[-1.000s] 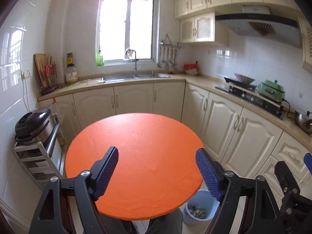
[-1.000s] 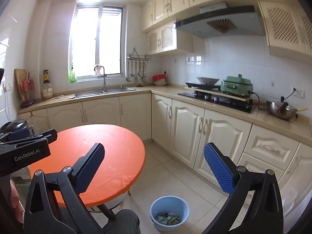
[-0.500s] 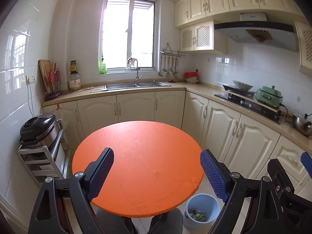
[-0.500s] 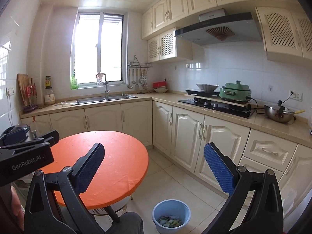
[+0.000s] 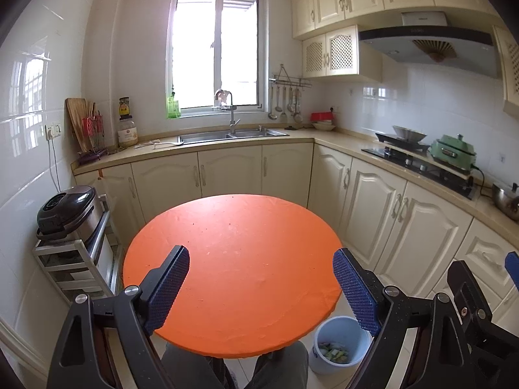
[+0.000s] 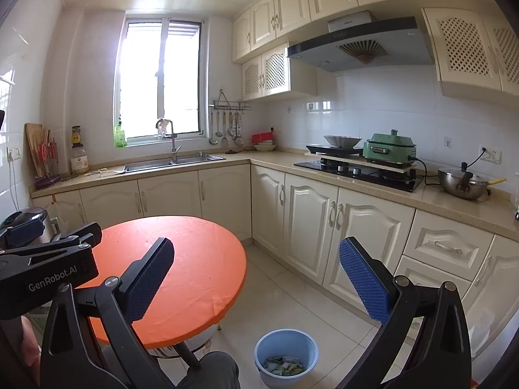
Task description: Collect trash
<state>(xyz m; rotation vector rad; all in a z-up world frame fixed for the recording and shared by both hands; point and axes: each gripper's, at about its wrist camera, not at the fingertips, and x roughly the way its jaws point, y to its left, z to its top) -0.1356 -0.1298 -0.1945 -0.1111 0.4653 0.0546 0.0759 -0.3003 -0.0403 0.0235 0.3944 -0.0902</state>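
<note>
Left wrist view: left gripper (image 5: 261,287), jaws wide apart, nothing between them, above round orange tabletop (image 5: 233,259). Blue bin (image 5: 337,343) upright on floor at 5 o'clock of table, mouth up, green scraps (image 6: 282,363) inside. Right gripper (image 6: 256,278), jaws apart, nothing held.

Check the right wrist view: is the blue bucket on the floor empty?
No, the blue bucket holds greenish scraps at its bottom.
</note>
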